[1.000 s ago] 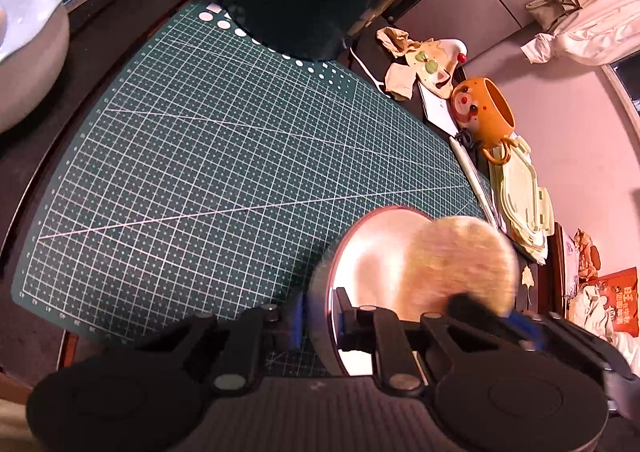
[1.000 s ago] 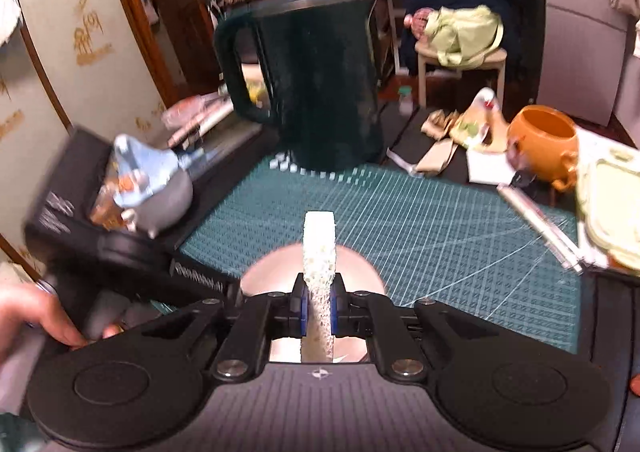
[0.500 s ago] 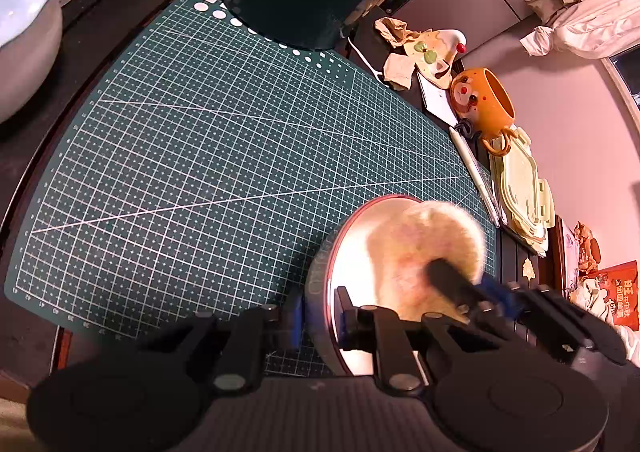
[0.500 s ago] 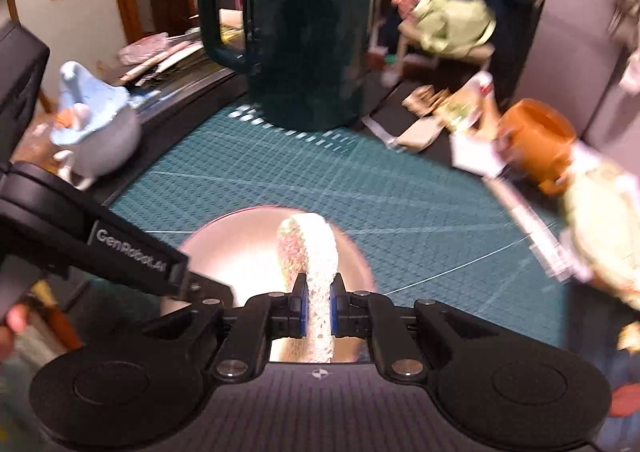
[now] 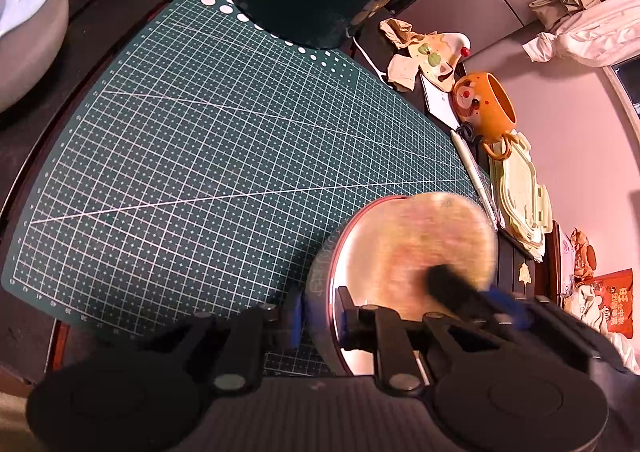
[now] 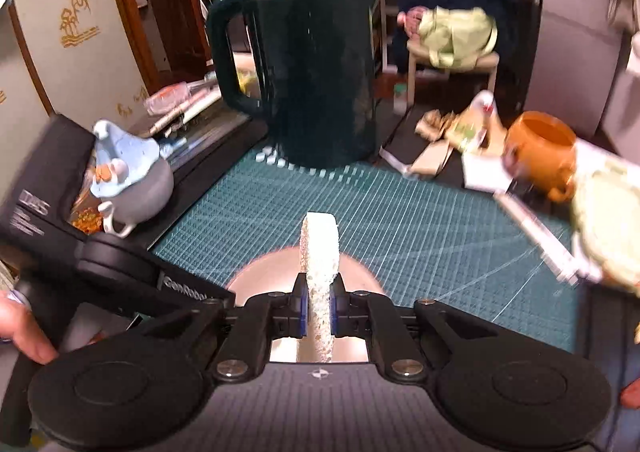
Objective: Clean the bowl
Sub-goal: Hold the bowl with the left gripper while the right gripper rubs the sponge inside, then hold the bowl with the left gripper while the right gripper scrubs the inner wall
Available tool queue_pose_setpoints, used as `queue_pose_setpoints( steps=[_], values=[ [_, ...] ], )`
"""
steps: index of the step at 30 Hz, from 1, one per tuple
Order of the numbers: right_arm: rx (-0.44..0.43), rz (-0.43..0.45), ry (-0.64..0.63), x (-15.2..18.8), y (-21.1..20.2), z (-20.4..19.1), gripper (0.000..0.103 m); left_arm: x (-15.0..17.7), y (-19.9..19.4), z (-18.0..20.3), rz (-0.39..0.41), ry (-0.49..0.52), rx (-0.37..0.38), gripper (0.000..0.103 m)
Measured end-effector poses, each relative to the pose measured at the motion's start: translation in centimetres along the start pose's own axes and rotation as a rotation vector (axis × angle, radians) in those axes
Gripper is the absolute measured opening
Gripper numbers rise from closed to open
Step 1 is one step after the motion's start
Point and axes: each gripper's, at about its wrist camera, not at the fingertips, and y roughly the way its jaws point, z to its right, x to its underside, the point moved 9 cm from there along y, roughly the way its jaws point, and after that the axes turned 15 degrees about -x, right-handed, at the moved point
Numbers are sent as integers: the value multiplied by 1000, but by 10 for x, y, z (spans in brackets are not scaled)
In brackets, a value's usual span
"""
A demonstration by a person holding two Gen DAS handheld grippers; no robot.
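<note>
A shiny metal bowl (image 5: 360, 252) stands on the green cutting mat, tilted toward my left camera. My left gripper (image 5: 318, 316) is shut on the bowl's rim, one finger inside and one outside. My right gripper (image 6: 319, 306) is shut on a pale round sponge (image 6: 319, 252), seen edge-on. In the left wrist view the sponge (image 5: 444, 236) is blurred and lies against the inside of the bowl, with the right gripper's fingers (image 5: 460, 292) reaching in from the right. The bowl (image 6: 260, 280) shows below the sponge in the right wrist view.
A tall dark green kettle (image 6: 304, 75) stands at the mat's far edge. An orange face mug (image 5: 486, 107) and pale green lids (image 5: 520, 195) lie to the right. A grey and blue lidded pot (image 6: 128, 175) sits to the left. The green mat (image 5: 200, 139) spreads ahead.
The sponge has swept inside the bowl, from the right side toward the middle and back out to the upper right. The bowl stays held in place by the left gripper.
</note>
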Motion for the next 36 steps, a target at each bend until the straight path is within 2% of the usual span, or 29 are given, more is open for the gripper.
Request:
queue_pose_setpoints(
  steps=[3, 6, 9, 13, 17, 19, 21, 24, 26, 30, 36],
  values=[
    [-61, -19, 26, 6, 14, -1, 9, 1, 1, 0, -3, -1, -2, 16],
    [-45, -50, 41, 11, 21, 4, 9, 1, 1, 0, -6, -7, 14, 20],
    [58, -77, 8, 15, 17, 9, 9, 0, 0, 1, 3, 5, 4, 20],
    [179, -69, -86, 11, 6, 8, 9, 0, 1, 0, -2, -1, 10, 20],
    [215, -27, -135, 0, -14, 2, 9, 0, 1, 0, -3, -3, 10, 20],
    [168, 12, -104, -7, -22, 0, 9, 0, 1, 0, -4, -4, 10, 20],
    [70, 40, -32, -10, -27, 0, 9, 0, 1, 0, -4, -6, 10, 20],
    [-42, 29, 63, -5, -16, 3, 9, 0, 1, 0, -3, -8, 10, 20],
    [-44, 2, 81, 1, -4, 5, 9, 0, 1, 0, -2, -9, 9, 20],
    [-133, -52, 166, 14, 19, 7, 9, 0, 1, -1, -1, -10, 5, 21],
    [22, -92, 86, 18, 18, 14, 9, 0, 0, -1, 6, -6, 3, 22]
  ],
)
